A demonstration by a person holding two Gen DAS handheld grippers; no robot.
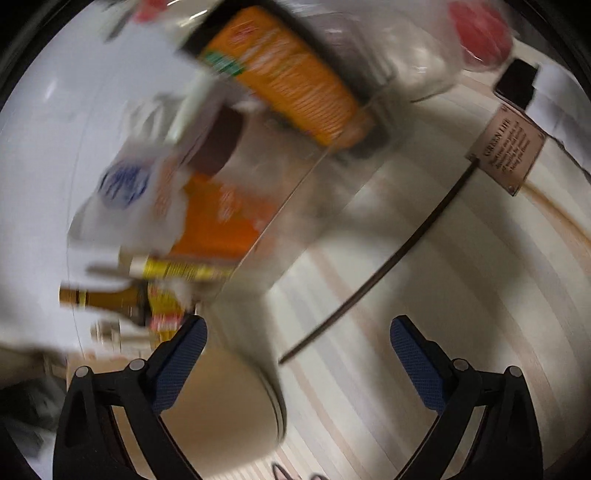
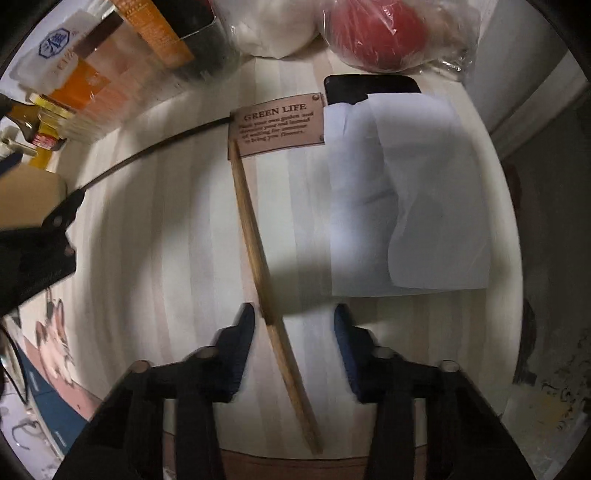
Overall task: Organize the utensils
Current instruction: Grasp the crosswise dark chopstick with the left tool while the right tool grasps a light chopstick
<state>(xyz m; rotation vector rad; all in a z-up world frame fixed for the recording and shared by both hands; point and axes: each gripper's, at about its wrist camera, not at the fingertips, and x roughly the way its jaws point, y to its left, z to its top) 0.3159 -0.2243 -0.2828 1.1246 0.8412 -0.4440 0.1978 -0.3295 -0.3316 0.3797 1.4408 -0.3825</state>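
Right tongs (image 2: pixel 294 325) hover half-open astride the wooden chopstick (image 2: pixel 258 240), not gripping; light, stiff, slippery — pinch mid-shaft, directly beneath.

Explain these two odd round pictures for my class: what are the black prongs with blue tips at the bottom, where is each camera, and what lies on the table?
No robot here: a person holds a two-fingered gripper in each hand, each with a wide-angle camera looking along its fingers. The left gripper is open and empty near a cream cup; that view is blurred. The right gripper points down over the striped table, its blue pads either side of a wooden stick, not yet pressing it. A thin dark stick, a "GREEN LIFE" sign, white paper and wrapped packages lie there too.
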